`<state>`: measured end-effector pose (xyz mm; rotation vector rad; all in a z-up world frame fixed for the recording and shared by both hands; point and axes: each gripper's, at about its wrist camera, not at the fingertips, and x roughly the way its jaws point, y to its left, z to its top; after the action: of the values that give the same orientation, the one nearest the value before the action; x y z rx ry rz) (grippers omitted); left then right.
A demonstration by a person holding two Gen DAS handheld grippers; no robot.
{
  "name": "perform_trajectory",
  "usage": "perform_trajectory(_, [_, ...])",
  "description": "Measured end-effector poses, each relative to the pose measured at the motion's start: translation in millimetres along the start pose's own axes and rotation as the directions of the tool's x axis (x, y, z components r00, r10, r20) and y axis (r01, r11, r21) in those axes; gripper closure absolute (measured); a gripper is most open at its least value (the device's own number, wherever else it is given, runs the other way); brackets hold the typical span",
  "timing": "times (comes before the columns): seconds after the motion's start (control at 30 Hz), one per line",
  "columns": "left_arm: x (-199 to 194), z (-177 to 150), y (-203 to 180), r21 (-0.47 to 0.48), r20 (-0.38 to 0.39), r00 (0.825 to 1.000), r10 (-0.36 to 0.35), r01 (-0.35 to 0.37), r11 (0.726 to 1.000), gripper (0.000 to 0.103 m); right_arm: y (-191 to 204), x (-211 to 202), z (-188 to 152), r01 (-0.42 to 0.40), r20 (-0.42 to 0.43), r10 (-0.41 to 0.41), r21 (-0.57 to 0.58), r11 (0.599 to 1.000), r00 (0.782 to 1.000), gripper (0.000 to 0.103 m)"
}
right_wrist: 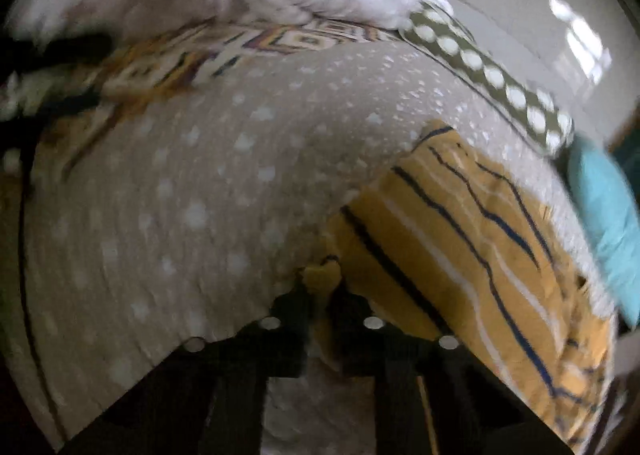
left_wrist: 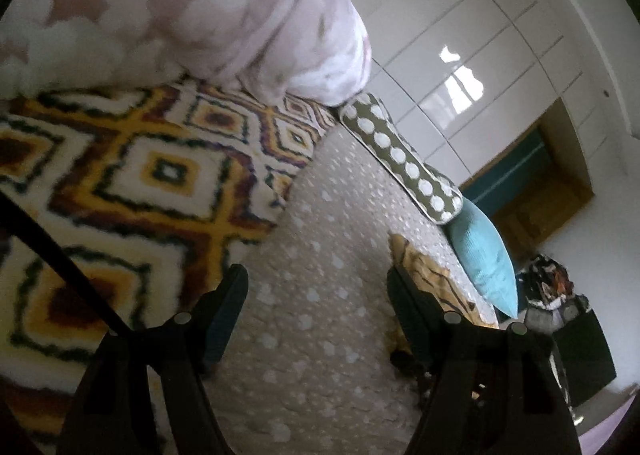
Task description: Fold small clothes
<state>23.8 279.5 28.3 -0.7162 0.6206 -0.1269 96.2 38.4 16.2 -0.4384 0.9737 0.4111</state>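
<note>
mustard garment [right_wrist: 472, 223], navy and white stripes

No legible text or labels anywhere

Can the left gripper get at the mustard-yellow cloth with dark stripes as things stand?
Probably yes: the left gripper is open and empty, and the yellow striped cloth lies just beyond one finger on the dotted beige bedspread, nothing between.

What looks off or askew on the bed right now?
Only the yellow striped garment: it lies rumpled, stripes wavy, one corner pinched in the shut right gripper. The left gripper is open and empty over the dotted bedspread. No spill or damage visible.
</note>
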Motion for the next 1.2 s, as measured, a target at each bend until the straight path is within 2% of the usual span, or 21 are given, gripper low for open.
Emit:
perform_trajectory(0.13, [-7,4,9,-0.021,0.015,1.0,0.021,-0.021,1.0,0.032,-8,9,16,-0.122,0.017,0.12,0.165,0.979,0.993,0.093])
perform_trajectory(0.2, [-6,4,9,-0.024,0.01,1.0,0.022,-0.022,0.999,0.032,-11,14,15,-0.154,0.026,0.152,0.209,0.966,0.988,0.088])
perform_trajectory(0.27, [-3,2,4,-0.01,0.001,1.0,0.027,-0.027,1.0,0.032,-19,7,12,-0.205,0.047,0.199,0.24,0.949,0.979,0.079])
perform_trajectory(0.37, [4,-3,-10,0.029,-0.022,0.999,0.027,-0.027,0.999,0.03,-27,-21,3,-0.217,0.085,0.202,0.244,0.945,0.976,0.078])
perform_trajectory(0.47, [12,-12,-31,0.085,-0.055,0.998,0.02,-0.015,0.996,0.029,-57,-56,-18,-0.139,0.111,0.112,0.272,0.952,0.987,0.075])
perform_trajectory(0.57, [23,-26,-54,0.143,-0.098,0.995,0.003,0.011,0.99,0.029,-106,-81,-57,-0.048,0.11,0.008,0.369,0.928,0.994,0.073])
perform_trajectory(0.63, [30,-37,-73,0.185,-0.125,0.992,-0.007,0.03,0.982,0.028,-146,-87,-90,0.017,0.07,-0.054,0.452,0.892,0.996,0.073])
perform_trajectory(0.7, [36,-49,-89,0.225,-0.15,0.989,-0.016,0.05,0.973,0.026,-184,-87,-127,0.06,0.022,-0.086,0.548,0.834,0.996,0.073])
perform_trajectory(0.8, [43,-74,-114,0.304,-0.19,0.982,-0.017,0.075,0.95,0.024,-225,-92,-178,0.147,-0.038,-0.159,0.631,0.762,0.987,0.073])
perform_trajectory(0.83, [46,-84,-121,0.331,-0.209,0.978,-0.015,0.085,0.94,0.024,-235,-96,-193,0.163,-0.05,-0.173,0.653,0.739,0.984,0.074])
perform_trajectory(0.9, [52,-100,-132,0.362,-0.246,0.969,-0.016,0.107,0.926,0.023,-257,-110,-225,0.118,-0.013,-0.157,0.715,0.689,0.988,0.083])
perform_trajectory(0.93, [57,-111,-137,0.375,-0.272,0.962,-0.015,0.12,0.919,0.023,-264,-117,-234,0.094,0.008,-0.147,0.735,0.672,0.989,0.085])
perform_trajectory(0.97, [61,-117,-140,0.385,-0.284,0.959,-0.008,0.122,0.915,0.023,-269,-127,-241,0.103,0.015,-0.174,0.754,0.649,0.985,0.081])
perform_trajectory(1.03, [70,-133,-146,0.428,-0.292,0.956,0.031,0.101,0.898,0.023,-274,-142,-247,0.199,-0.018,-0.287,0.761,0.617,0.958,0.069])
perform_trajectory(1.1, [76,-146,-152,0.489,-0.267,0.96,0.089,0.056,0.87,0.023,-287,-150,-257,0.187,0.007,-0.308,0.782,0.594,0.951,0.067])
perform_trajectory(1.2, [83,-156,-156,0.544,-0.254,0.956,0.148,0.014,0.839,0.019,-312,-141,-269,0.248,-0.056,-0.347,0.805,0.539,0.936,0.067])
